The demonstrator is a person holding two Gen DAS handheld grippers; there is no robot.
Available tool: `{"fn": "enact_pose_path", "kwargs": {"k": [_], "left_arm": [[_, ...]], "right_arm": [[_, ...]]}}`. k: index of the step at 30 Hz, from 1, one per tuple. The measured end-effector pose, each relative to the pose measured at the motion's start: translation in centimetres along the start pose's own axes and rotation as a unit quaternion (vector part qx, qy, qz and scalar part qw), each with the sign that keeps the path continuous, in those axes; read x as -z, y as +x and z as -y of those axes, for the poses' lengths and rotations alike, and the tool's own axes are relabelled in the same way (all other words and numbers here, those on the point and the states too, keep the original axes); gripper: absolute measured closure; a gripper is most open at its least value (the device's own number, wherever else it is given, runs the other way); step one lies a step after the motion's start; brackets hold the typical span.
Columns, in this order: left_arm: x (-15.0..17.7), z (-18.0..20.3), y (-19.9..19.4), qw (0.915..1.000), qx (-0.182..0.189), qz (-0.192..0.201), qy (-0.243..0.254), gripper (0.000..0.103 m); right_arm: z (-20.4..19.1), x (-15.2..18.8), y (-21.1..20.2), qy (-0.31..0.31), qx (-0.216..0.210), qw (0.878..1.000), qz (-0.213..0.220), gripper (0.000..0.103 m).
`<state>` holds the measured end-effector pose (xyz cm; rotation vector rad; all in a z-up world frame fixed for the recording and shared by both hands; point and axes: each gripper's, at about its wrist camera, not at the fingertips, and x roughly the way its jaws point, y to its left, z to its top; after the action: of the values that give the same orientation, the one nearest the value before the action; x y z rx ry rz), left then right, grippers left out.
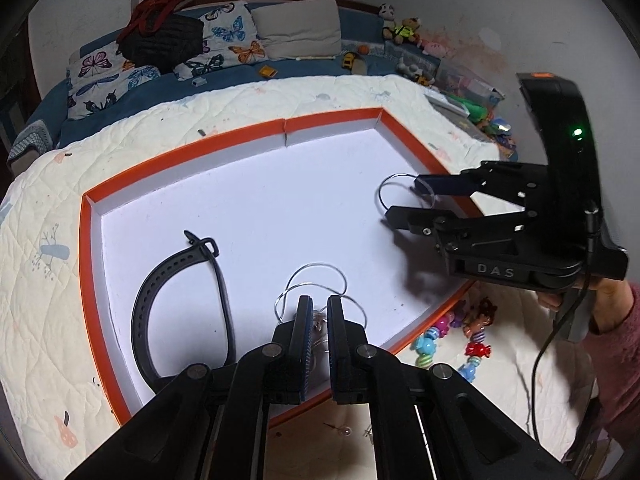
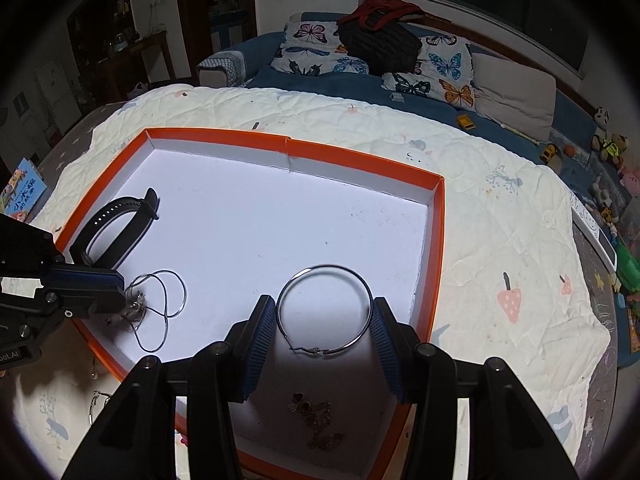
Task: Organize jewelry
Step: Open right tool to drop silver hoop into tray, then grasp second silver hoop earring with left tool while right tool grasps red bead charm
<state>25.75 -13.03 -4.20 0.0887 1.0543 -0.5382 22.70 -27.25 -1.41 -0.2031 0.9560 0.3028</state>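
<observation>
Two grippers deliver jewelry into the orange-rimmed tray (image 2: 436,216): left gripper (image 1: 320,316) pinches the silver necklace (image 1: 316,276), right gripper (image 2: 324,320) clasps the hoop earring (image 2: 324,308); releasing comes next

Bed (image 2: 500,216): lying under a white quilted cover.
Tray (image 2: 438,240): orange-rimmed, sitting directly on the cover.
Bead bracelet (image 1: 460,340): lying on the cover just beside the tray.
</observation>
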Motion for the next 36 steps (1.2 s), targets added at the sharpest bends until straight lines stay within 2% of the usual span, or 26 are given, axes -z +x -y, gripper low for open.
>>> {"fn": "enact_pose_path", "kwargs": {"k": [10,12,13,14,15,17,24,28,36], "left_arm": [[0.1,0.7,-1.4,1.0,-0.005,0.003,0.005,0.094],[0.5,1.3,-2.3,0.9999,-0.004,0.008,0.014,0.091],[0.7,1.6,-2.7,0.9998,-0.001,0.009,0.019,0.087],[1.0,2.2,-3.2,0.9995,0.001,0.011,0.029,0.072],[1.3,2.7,-3.6,0.9992,0.0,0.014,0.037,0.052],[2.3,3.9,-4.6,0.9978,-0.006,0.024,0.061,0.036],[5.7,7.2,-5.3,0.9916,0.022,0.002,0.128,0.036],[6.8,8.2,-4.4,0.9869,0.02,-0.016,0.159,0.036],[6.7,7.2,-1.3,0.9862,0.028,-0.051,0.155,0.037]], "right_arm": [[-0.3,0.2,-1.5,0.007,0.002,1.0,0.01,0.047],[-0.5,0.4,-2.4,0.008,0.001,1.0,0.019,0.047],[-0.5,0.5,-2.9,0.009,0.0,1.0,0.024,0.047],[-0.6,0.7,-3.5,0.011,-0.003,0.999,0.03,0.047],[-0.7,0.9,-4.1,0.013,-0.005,0.999,0.035,0.046],[-1.0,1.3,-5.0,0.016,-0.007,0.999,0.043,0.044],[-1.9,3.4,-7.3,0.027,-0.02,0.997,0.064,0.042],[-2.3,4.7,-7.6,0.031,-0.027,0.997,0.063,0.042],[-1.8,6.2,-7.3,0.046,-0.03,0.997,0.054,0.042]]}}
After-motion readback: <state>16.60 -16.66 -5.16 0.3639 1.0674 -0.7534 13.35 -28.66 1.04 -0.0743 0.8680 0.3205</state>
